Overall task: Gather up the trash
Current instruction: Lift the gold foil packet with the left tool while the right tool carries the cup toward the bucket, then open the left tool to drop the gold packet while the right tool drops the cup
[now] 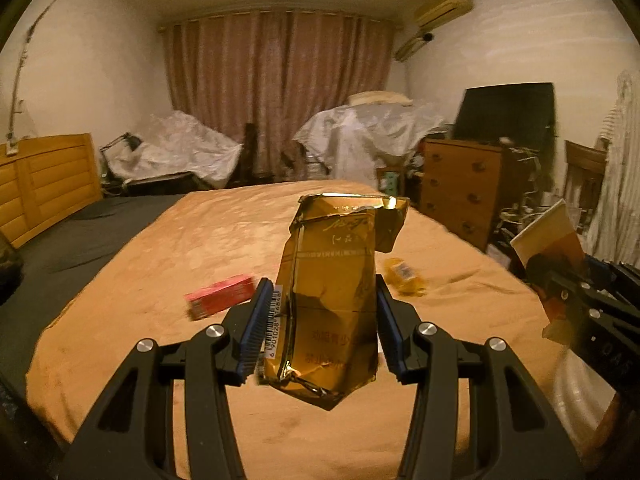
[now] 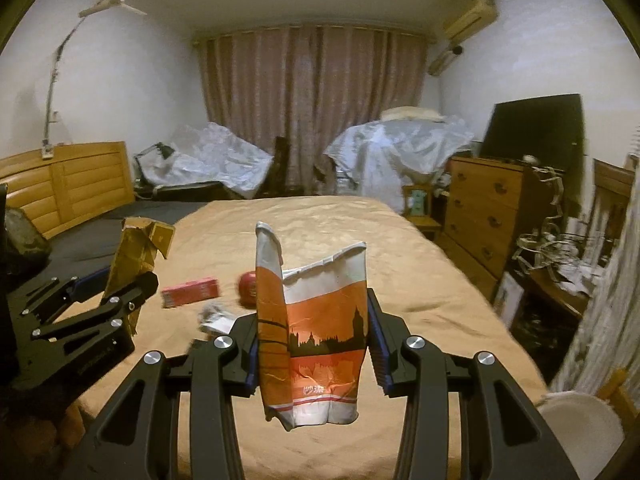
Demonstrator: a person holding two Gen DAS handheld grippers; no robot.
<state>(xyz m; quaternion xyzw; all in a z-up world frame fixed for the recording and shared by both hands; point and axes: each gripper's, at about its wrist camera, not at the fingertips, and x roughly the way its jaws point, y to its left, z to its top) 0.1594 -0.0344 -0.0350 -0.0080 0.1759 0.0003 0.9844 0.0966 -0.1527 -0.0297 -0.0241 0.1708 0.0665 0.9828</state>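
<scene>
Trash is spread over the bed (image 1: 200, 248) and in both tools. The left hand-held gripper (image 1: 320, 320) is clamped on a crumpled gold packet (image 1: 332, 300), held upright above the bed's near edge, its torn top flap bent to the right and a barcode strip showing beside the left pad. The right hand-held gripper (image 2: 312, 336) is closed on a creased orange-and-white paper bag (image 2: 316, 340) printed with a dark skyline, also upright over the near edge. Still lying on the orange bedspread, toward the middle: a pink box (image 1: 220, 295), a yellow wrapper (image 1: 404, 276) off to its right, a red round item (image 2: 249, 288) beside the pink box, and a small crumpled white scrap (image 2: 216, 318) nearer the near edge. A wooden dresser (image 1: 460, 188) stands past the bed's right edge.
</scene>
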